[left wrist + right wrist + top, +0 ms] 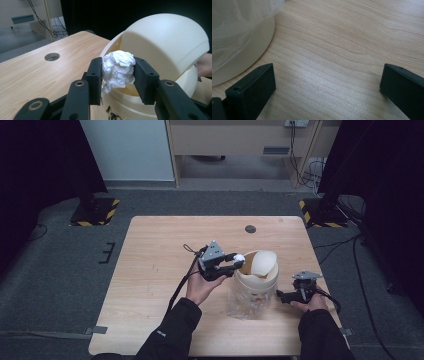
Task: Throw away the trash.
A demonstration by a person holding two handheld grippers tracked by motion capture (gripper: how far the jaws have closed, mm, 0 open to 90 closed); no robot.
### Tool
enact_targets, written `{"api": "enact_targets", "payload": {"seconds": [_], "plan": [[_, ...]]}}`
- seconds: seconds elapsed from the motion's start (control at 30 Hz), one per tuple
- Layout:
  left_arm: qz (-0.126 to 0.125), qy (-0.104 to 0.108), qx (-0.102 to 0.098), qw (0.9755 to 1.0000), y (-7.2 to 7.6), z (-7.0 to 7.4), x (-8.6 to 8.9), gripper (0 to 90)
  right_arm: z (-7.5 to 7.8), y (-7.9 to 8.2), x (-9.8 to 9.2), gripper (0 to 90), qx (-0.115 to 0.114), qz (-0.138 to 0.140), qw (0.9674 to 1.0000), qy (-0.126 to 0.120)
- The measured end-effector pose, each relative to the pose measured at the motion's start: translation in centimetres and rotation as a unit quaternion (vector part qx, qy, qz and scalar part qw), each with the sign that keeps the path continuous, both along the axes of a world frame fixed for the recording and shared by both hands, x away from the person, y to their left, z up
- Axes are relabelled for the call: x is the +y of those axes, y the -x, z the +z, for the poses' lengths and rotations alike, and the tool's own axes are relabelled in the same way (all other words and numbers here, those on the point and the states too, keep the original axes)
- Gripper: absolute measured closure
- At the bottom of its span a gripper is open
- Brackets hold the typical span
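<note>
Landmark: small bin (pixel 252 285) on the wooden table (pixel 150 270), right of table centre. Clear body, cream rim and base, cream domed swing lid (pixel 167 42) tipped back so the mouth gapes on the left side.

Left gripper (pixel 231 262): just left of the bin, at rim height, held in the person's left hand (pixel 202 287). Jaws pinching a crumpled white paper wad (pixel 118 68). In the left gripper view the wad sits right at the bin's mouth, over the rim edge, in front of the open lid. Not released; both pads are pressed into it.

Right gripper (pixel 280 296): just right of the bin, low at table level, in the person's right hand (pixel 312 304). Jaws spread wide, nothing between them. In the right gripper view they point down at bare wood grain, with the bin's cream base (pixel 242 57) and clear wall at upper left, near the left jaw but not touching.

Writing: some dark marks on the bin's front below the rim (pixel 111 115), cut off by the frame edge, unreadable. No brand legible anywhere.

Other: round cable hole (pixel 250 229) in the table, well behind the bin. Black-and-yellow striped stand bases (pixel 95 212) on the floor beyond the table's far corners.
</note>
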State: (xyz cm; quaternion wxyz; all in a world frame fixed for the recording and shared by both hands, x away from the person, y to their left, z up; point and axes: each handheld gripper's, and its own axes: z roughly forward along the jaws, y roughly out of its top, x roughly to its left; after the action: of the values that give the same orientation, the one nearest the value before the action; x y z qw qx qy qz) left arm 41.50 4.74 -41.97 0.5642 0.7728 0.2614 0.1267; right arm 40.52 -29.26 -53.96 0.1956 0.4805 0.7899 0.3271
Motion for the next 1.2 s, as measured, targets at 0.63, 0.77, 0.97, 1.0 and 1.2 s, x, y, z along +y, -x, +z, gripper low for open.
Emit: {"api": "enact_targets", "payload": {"seconds": [0.63, 0.77, 0.97, 1.0, 1.2], "plan": [[-0.023, -0.014, 0.003, 0.9996, -0.3, -0.7, -1.3, 51.9, 0.0, 0.0, 0.0, 0.5, 0.000, 0.000, 1.0000, 0.000], [-0.021, -0.019, -0.002, 0.9996, -0.3, -0.6, -1.2, 49.5, 0.0, 0.0, 0.0, 0.5, 0.000, 0.000, 1.0000, 0.000], [-0.020, -0.012, -0.005, 0.9997, 0.1, -0.1, -0.3, 46.5, 0.0, 0.0, 0.0, 0.5, 0.000, 0.000, 1.0000, 0.000], [-0.019, -0.012, -0.005, 0.9997, 0.1, 0.0, -0.2, 46.0, 0.0, 0.0, 0.0, 0.5, 0.000, 0.000, 1.0000, 0.000], [-0.010, -0.010, -0.004, 0.9999, 0.6, 0.1, 1.5, 43.1, 0.0, 0.0, 0.0, 0.5, 0.000, 0.000, 1.0000, 0.000]]}}
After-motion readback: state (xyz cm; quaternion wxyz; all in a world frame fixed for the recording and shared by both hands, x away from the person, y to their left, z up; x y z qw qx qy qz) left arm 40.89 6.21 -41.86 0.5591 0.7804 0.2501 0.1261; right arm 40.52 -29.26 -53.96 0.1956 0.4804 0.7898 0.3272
